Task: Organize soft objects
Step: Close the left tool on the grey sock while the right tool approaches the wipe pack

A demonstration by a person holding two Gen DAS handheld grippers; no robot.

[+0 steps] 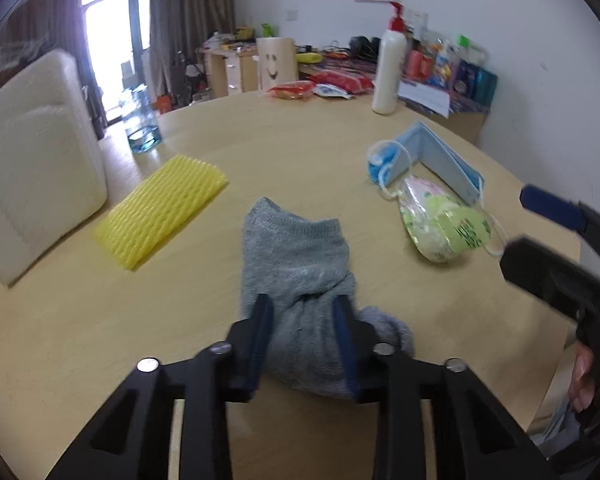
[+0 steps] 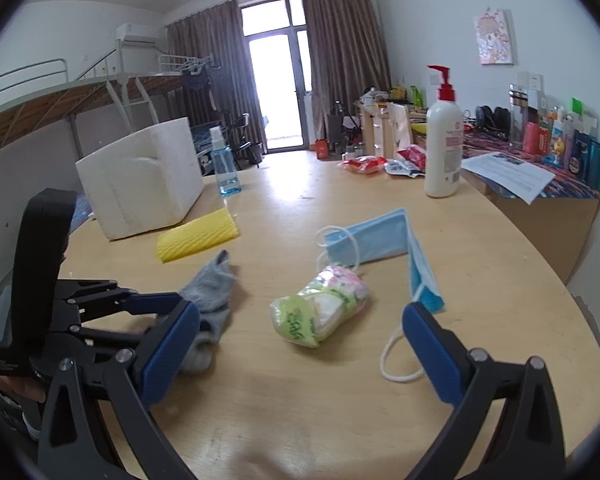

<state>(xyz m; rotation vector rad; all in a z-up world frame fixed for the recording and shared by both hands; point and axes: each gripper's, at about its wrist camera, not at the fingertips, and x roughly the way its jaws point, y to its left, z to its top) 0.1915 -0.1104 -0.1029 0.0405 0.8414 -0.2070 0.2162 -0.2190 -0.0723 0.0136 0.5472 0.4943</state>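
We have the left gripper low over the near edge of the desk, jaws narrowed onto the grey sock. Both blue pads press the bunched near end of the sock; the far end lies flat on the desk, pointing away from us. From the right wrist view the sock sits between those pads, partly hidden behind the right gripper's own left finger.

Right gripper hovers above the desk with jaws wide, holding nothing. The tissue pack, green and pink wrapper, lies between and just beyond its fingers, not touching either. The right finger sits over the white ear loop of the blue face mask; we can't tell if it touches the loop.

The mask is folded into an L, just behind the tissue pack, near it. In the left wrist view a second blue bundle sits at the mask's left end; we can't tell what it is.

Yellow foam net lies flat to the left of the sock, apart from it. White foam box stands at the desk's left edge, just behind the net. Spray bottle is beside the box. Lotion pump bottle stands upright at the far right, with snack packets near it.
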